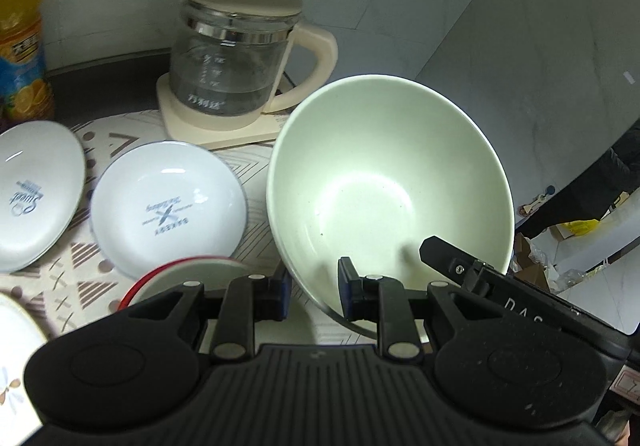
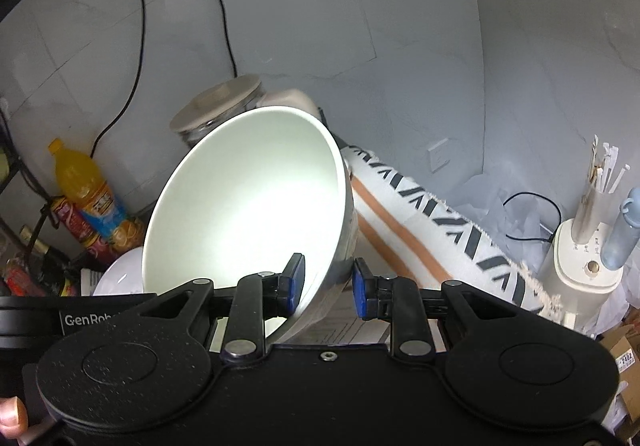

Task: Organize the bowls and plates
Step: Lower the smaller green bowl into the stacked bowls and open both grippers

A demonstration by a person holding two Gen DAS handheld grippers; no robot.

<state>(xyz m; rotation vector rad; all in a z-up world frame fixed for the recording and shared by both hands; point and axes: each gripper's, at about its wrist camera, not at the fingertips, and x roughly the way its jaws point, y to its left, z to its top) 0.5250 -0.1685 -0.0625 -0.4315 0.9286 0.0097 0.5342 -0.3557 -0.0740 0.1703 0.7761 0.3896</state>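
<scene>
A large pale green bowl (image 1: 384,173) with a grey metallic outside hangs tilted above the patterned mat (image 1: 256,169). My left gripper (image 1: 314,288) straddles its near rim, one finger inside and one outside, shut on the wall. In the right wrist view the same bowl (image 2: 248,213) fills the centre. My right gripper (image 2: 326,282) clamps its lower right wall. Two white plates with blue print (image 1: 168,205) (image 1: 36,197) lie on the mat to the left. A red-rimmed dish (image 1: 160,278) sits partly hidden behind my left gripper.
A glass kettle (image 1: 236,57) on its cream base stands behind the bowl. An orange drink bottle (image 1: 20,25) is at the far left by the wall. A patterned plate's edge (image 1: 16,346) shows at the bottom left. A striped cloth (image 2: 440,230) and a utensil holder (image 2: 592,221) lie to the right.
</scene>
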